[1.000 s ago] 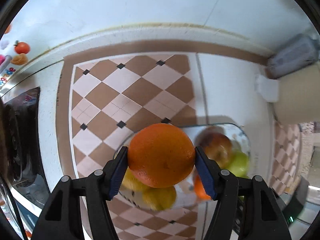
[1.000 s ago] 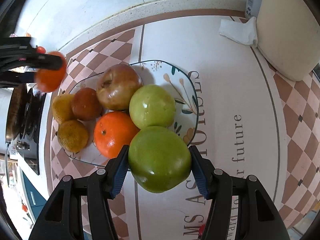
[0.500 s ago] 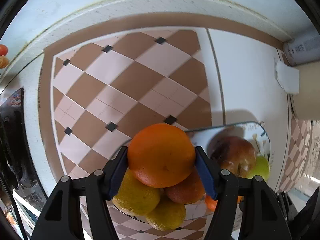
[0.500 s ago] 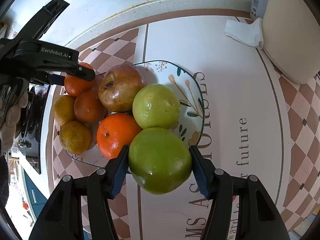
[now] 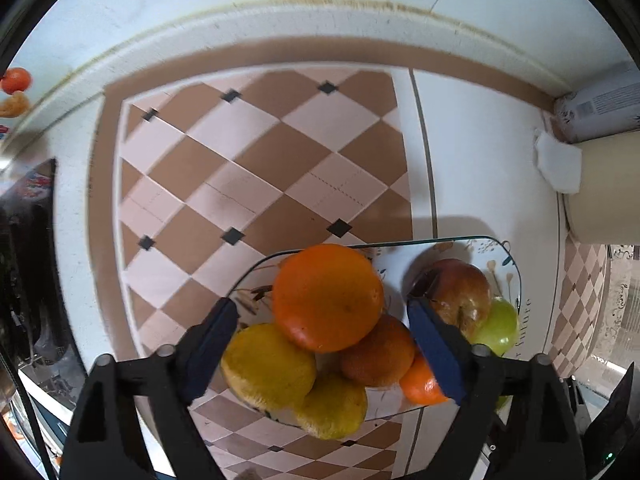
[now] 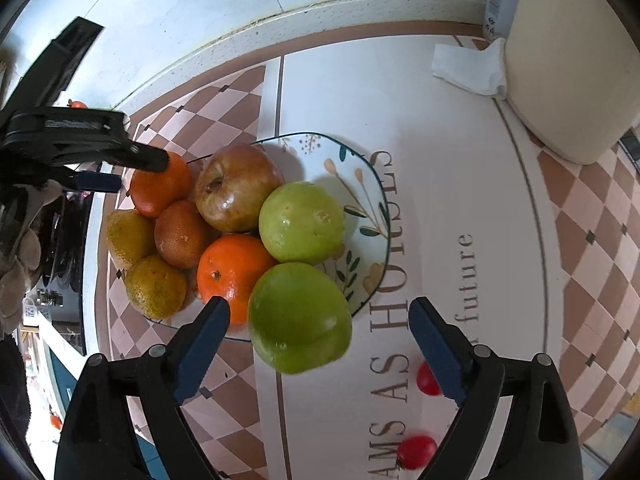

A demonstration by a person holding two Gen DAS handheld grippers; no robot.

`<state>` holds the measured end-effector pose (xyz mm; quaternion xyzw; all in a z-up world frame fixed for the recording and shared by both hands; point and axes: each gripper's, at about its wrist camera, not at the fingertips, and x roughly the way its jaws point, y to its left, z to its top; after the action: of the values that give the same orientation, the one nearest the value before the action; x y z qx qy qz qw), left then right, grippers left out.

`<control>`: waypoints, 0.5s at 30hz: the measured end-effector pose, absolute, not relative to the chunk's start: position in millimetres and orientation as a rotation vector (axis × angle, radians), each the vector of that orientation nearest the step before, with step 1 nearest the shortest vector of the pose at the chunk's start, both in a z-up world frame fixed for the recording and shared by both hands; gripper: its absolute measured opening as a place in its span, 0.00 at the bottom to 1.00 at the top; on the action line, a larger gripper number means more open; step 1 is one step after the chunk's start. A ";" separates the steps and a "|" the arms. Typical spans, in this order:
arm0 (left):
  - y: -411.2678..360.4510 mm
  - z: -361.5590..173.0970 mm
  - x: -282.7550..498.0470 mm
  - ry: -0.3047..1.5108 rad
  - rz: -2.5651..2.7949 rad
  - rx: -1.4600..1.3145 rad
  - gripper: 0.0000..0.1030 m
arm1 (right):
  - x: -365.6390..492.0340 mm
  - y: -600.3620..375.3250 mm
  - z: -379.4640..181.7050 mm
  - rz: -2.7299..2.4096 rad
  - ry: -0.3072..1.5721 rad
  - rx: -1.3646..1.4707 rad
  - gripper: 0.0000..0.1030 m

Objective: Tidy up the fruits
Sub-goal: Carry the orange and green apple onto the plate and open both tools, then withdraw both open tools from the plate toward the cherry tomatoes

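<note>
A patterned plate (image 6: 360, 184) (image 5: 508, 256) on the mat holds several fruits. My left gripper (image 5: 320, 332) is open above its left end, with an orange (image 5: 326, 296) (image 6: 160, 188) lying free between the fingers on top of the pile. My right gripper (image 6: 316, 320) is open at the plate's near edge, and a green apple (image 6: 300, 316) sits between the fingers, touching neither pad. On the plate also lie a red-brown apple (image 6: 236, 186) (image 5: 460, 292), another green apple (image 6: 302, 222), a second orange (image 6: 230, 272) and yellow-green citrus (image 6: 156, 286) (image 5: 268, 364).
A cream container (image 6: 572, 52) and a white tissue (image 6: 468, 68) stand at the back right. Two small red fruits (image 6: 416, 450) lie on the mat near my right gripper. A dark stove (image 6: 68, 240) borders the mat's left edge. The wall runs along the back.
Both grippers have opened. The left one came down over the plate and let go of the orange on the pile. The right one let go of the green apple at the plate's near edge.
</note>
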<state>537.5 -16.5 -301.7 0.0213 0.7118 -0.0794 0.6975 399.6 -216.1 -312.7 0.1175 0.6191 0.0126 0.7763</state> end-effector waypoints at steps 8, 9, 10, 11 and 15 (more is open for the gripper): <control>-2.6 -258.1 490.9 1.432 -0.107 0.047 0.86 | 390.5 -201.1 -280.5 0.003 1.293 0.186 0.92; -2.2 -256.4 483.9 1.417 -0.094 0.047 0.86 | 387.9 -198.1 -276.6 0.005 1.286 0.177 0.92; -1.7 -255.9 473.4 1.401 -0.084 0.040 0.86 | 386.1 -196.2 -274.0 0.006 1.282 0.173 0.92; 0.5 -255.4 465.2 1.391 -0.077 0.035 0.86 | 382.7 -193.6 -270.6 0.005 1.277 0.167 0.92; 5.9 -253.4 435.5 1.361 -0.067 0.023 0.86 | 370.0 -188.0 -257.7 0.005 1.261 0.157 0.92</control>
<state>435.5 5.9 -253.4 0.0106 0.6292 -0.0308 0.7765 370.0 -188.0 -257.7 0.0735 0.5889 0.0022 0.8049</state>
